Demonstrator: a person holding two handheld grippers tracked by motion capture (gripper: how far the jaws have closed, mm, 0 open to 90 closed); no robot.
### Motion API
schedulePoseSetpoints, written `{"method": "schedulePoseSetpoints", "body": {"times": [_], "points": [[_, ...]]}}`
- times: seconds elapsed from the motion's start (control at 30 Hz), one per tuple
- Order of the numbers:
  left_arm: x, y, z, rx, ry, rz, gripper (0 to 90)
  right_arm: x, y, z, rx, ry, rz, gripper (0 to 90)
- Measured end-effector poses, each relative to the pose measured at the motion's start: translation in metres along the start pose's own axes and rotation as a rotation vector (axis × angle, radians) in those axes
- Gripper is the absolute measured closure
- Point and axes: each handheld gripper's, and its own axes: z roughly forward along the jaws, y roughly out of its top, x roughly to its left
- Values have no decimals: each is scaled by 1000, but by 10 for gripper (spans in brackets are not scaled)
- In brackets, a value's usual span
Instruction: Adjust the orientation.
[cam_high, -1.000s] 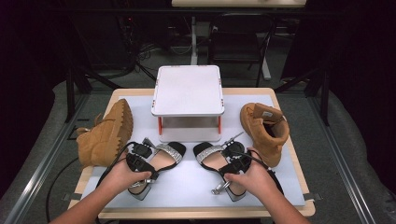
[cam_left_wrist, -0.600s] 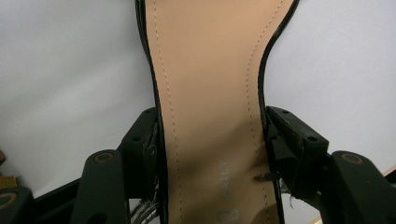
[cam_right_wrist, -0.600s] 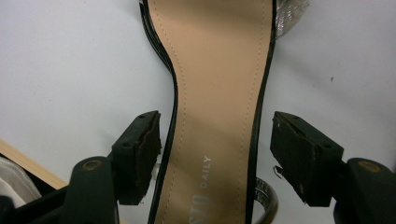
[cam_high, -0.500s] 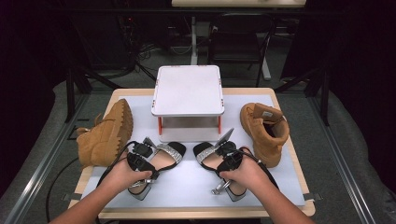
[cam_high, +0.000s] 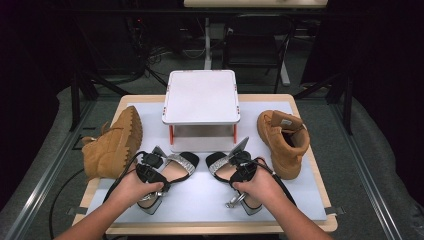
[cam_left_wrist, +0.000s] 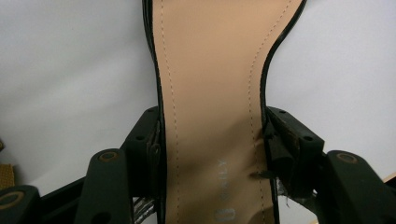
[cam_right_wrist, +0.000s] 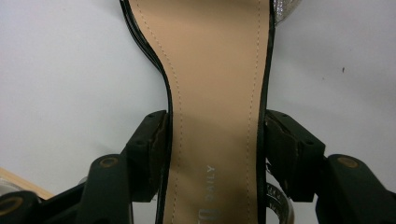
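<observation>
Now, progress: both grips made, lift and placing judged left
Left gripper (cam_high: 159, 166): jaws just closing, pressed wide on left sandal (cam_left_wrist: 212, 116) waist
Right gripper (cam_high: 239, 165): jaws just closing, clamped across right sandal (cam_right_wrist: 217, 107)
Place: lower centre, before white stand (cam_high: 201, 97), between tan boots (cam_high: 112, 145)
Axis: lengthwise up-frame, toes toward stand

Bright lit table, dark surroundings, soft close-ups
</observation>
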Motion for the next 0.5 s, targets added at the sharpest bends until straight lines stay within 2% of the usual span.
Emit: {"method": "schedulePoseSetpoints", "body": {"times": [0.03, 0.23, 0.33, 0.5], "points": [[0, 0, 0, 0, -4, -7, 427, 0, 1, -1, 8, -5, -11, 415], [-3, 0, 1, 1, -14, -33, 428, 4, 4, 1, -17, 2, -3, 417], [-2, -1, 1, -18, -22, -44, 429, 4, 3, 2, -52, 18, 23, 418], [-4, -4, 2, -41, -27, -51, 428, 5, 0, 2, -66, 15, 25, 419]]}}
